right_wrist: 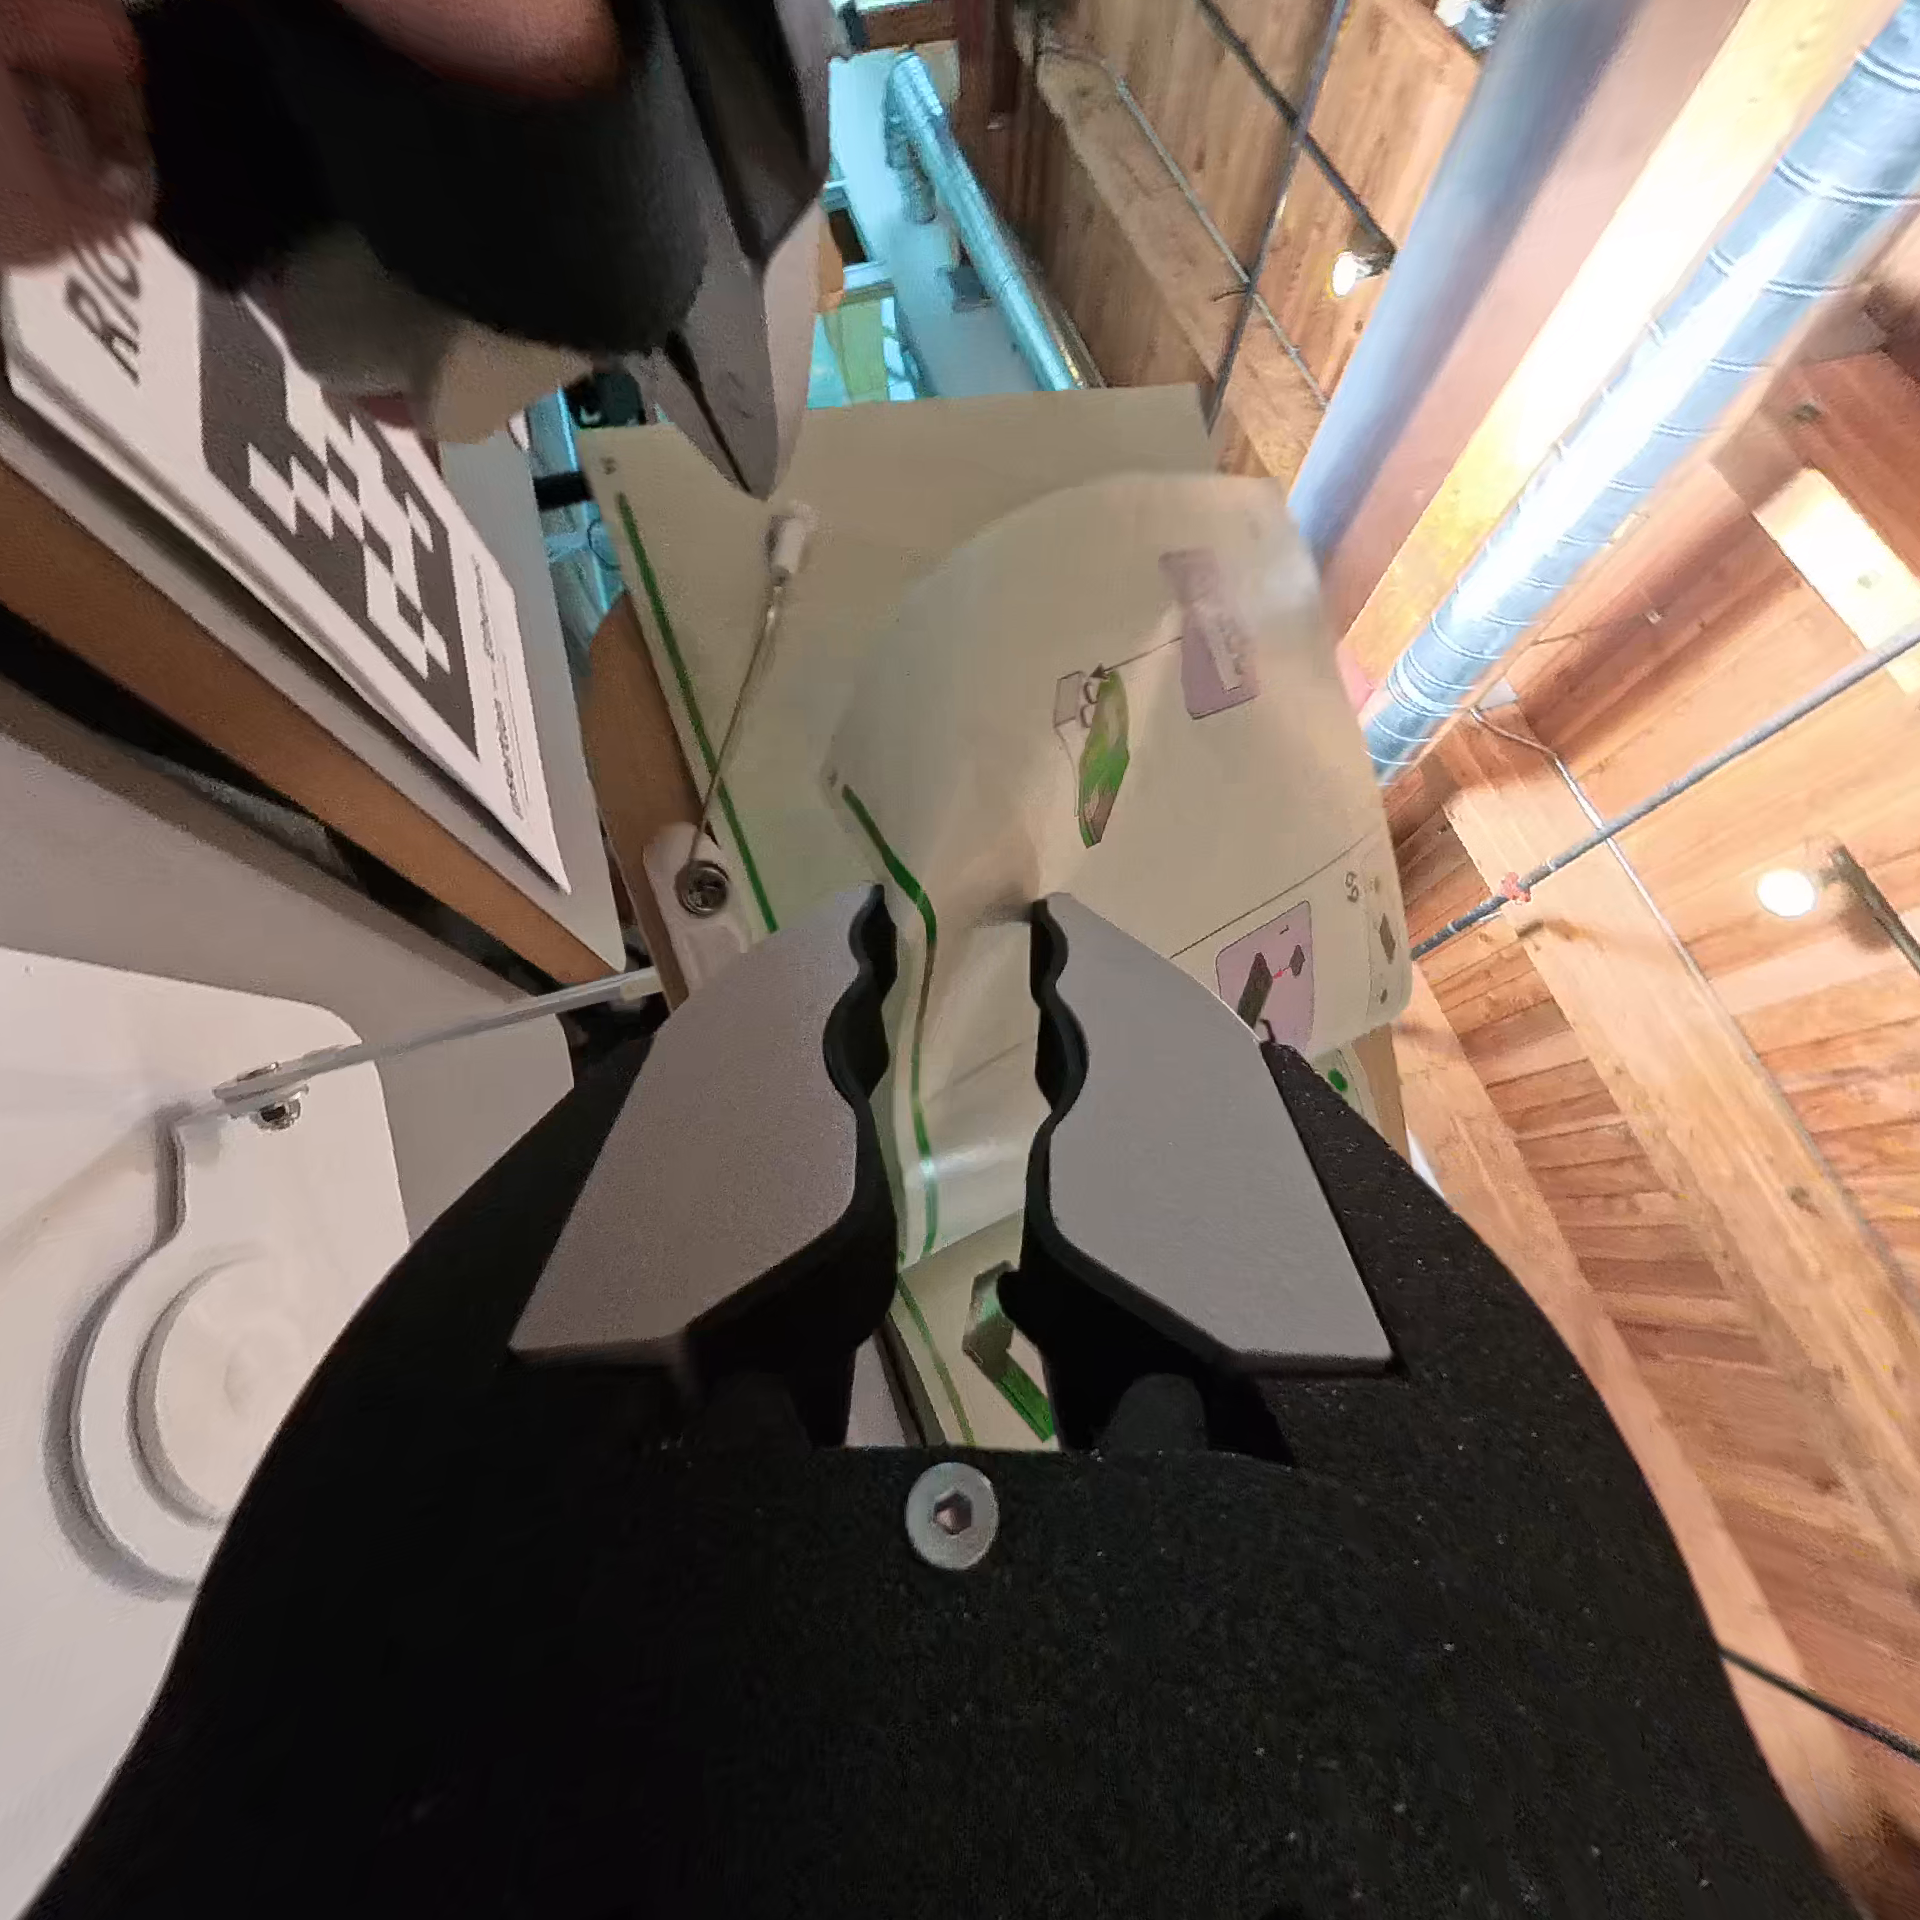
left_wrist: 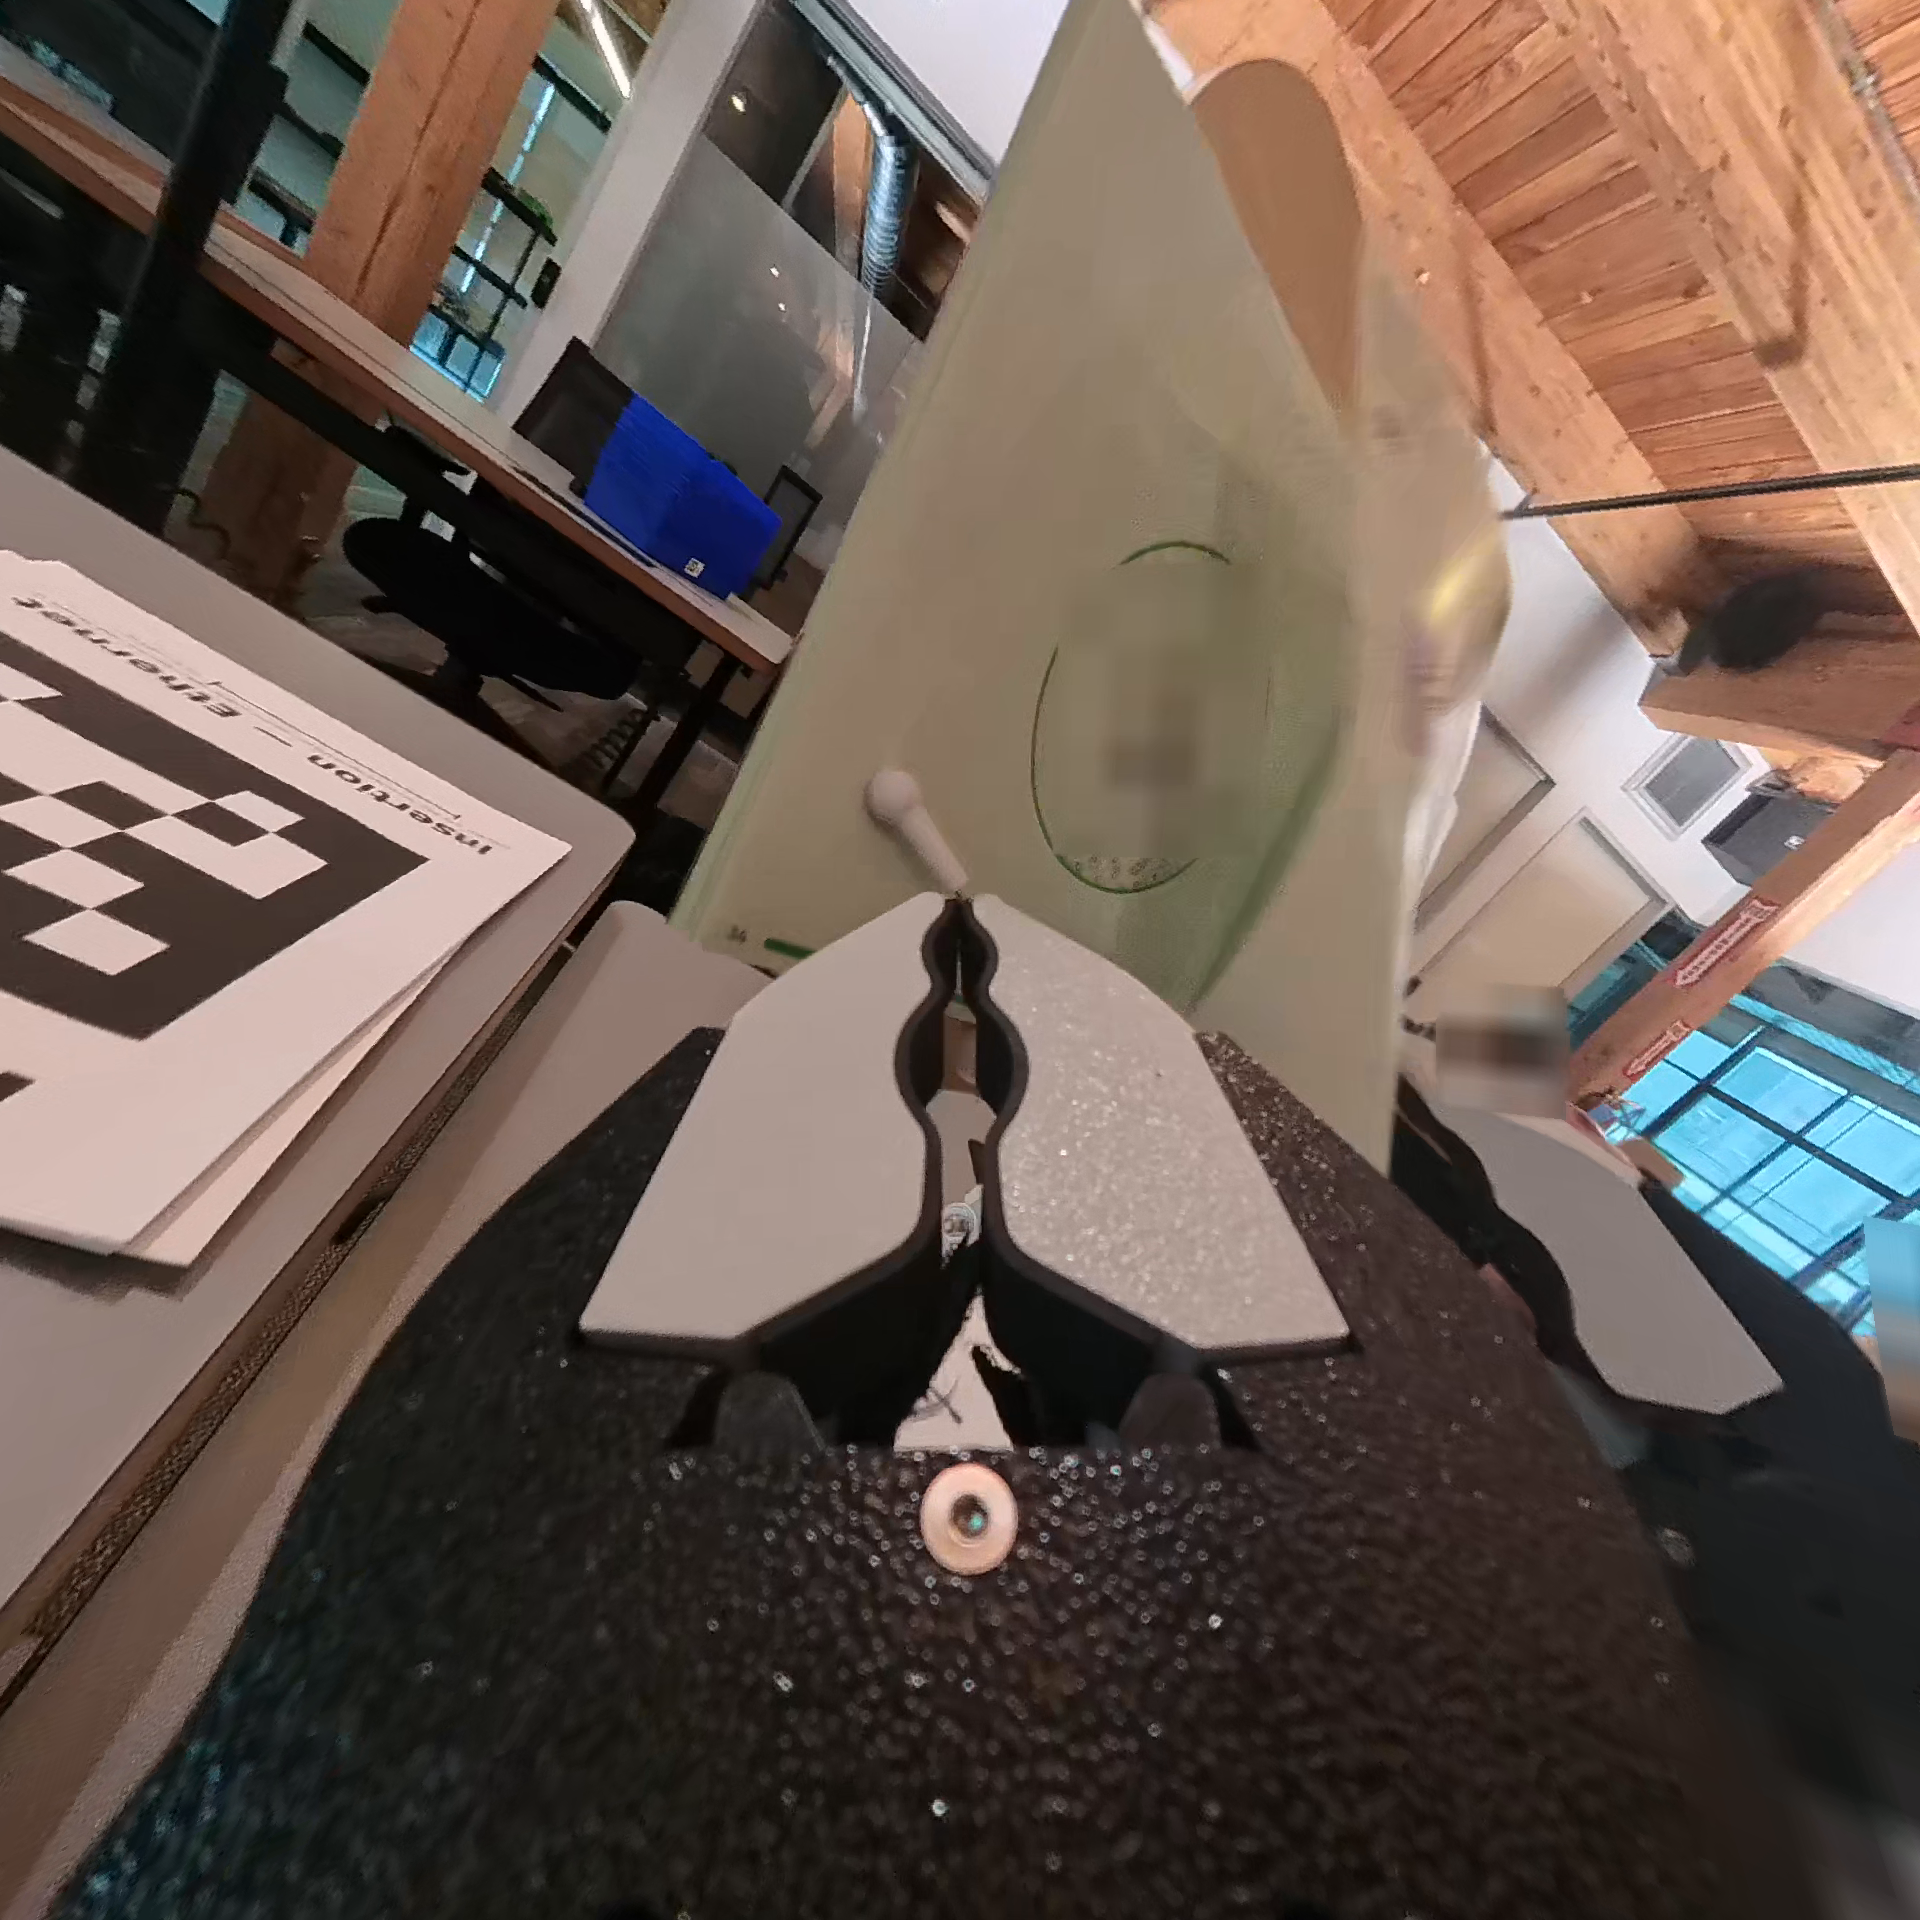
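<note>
Left wrist view: the left gripper tilts upward, its jaws pinched together on a thin white-tipped pin before a blurred pale-green booklet. Right wrist view: the right gripper, jaws parted, straddles a curling booklet page; motion blur smears its print.

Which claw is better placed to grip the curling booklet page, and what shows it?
Right. The right claw is open, with the curling page passing between its fingers. The left claw is shut on the white-tipped wire arm, so it looks occupied.
</note>
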{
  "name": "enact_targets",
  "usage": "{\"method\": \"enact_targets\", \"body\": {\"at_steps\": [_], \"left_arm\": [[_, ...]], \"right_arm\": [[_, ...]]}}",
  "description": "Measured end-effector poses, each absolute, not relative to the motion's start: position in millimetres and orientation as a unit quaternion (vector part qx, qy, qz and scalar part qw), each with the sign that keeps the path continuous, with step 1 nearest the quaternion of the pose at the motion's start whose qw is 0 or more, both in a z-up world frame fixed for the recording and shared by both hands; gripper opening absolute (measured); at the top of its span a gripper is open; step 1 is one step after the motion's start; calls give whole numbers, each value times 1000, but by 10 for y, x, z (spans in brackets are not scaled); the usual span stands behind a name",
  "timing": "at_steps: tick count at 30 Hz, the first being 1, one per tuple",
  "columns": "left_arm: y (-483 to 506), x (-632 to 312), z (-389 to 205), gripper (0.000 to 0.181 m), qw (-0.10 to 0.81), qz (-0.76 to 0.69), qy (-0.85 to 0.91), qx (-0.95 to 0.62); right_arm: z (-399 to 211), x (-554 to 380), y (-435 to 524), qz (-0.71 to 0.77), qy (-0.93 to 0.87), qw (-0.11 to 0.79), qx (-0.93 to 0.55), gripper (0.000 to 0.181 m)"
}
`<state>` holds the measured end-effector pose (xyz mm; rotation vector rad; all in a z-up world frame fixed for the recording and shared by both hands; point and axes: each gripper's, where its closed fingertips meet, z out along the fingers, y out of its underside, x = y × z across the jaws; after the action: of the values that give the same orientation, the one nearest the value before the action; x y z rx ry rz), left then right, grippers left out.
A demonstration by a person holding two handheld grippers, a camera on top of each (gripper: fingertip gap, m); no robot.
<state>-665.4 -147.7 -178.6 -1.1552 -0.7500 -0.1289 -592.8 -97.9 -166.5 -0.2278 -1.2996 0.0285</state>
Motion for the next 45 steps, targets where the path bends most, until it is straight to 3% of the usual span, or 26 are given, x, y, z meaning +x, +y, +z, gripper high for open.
{"method": "enact_targets", "body": {"at_steps": [6, 8, 10, 13, 22, 28, 30, 32, 34, 36, 38, 45], "left_arm": [[-1301, -6718, -1831, 35, 725, -25, -374, -578], [-1281, -6751, -1840, 39, 719, -17, -383, -579], [-1257, -6779, -1832, 33, 722, -28, -385, -575], [-1204, -6766, -1840, 8, 730, -71, -374, -568], [-1310, -6637, -1842, 4, 813, -139, -351, -443], [-1296, -6613, -1833, 4, 825, -159, -340, -423], [-1284, -6611, -1814, 4, 822, -159, -338, -430], [-1274, -6608, -1799, 4, 820, -163, -338, -433], [-1271, -6608, -1796, 4, 818, -163, -337, -437], [-1271, -6607, -1797, 4, 817, -162, -335, -440], [-1273, -6605, -1799, 4, 817, -166, -333, -441], [-1292, -6590, -1811, 4, 825, -215, -320, -412]], "right_arm": [[-1654, -5883, -969, 41, -598, 791, -119, 21], [-1671, -5902, -981, 44, -601, 789, -120, 21], [-1683, -5918, -998, 46, -601, 789, -120, 21], [-1707, -5948, -1015, 55, -602, 786, -127, 21], [-1765, -6114, -1023, 85, -622, 759, -172, 34], [-1914, -6210, -1141, 138, -705, 669, -190, 74], [-1861, -6108, -1213, 179, -712, 654, -180, 73], [-1918, -5960, -1383, 222, -745, 616, -131, 54], [-2128, -5819, -1539, 244, -801, 539, -89, 37], [-2330, -5713, -1628, 265, -847, 453, -88, 37], [-2424, -5667, -1705, 294, -868, 385, -111, 48], [-2313, -6004, -1706, 368, -841, 331, -219, 82]]}}
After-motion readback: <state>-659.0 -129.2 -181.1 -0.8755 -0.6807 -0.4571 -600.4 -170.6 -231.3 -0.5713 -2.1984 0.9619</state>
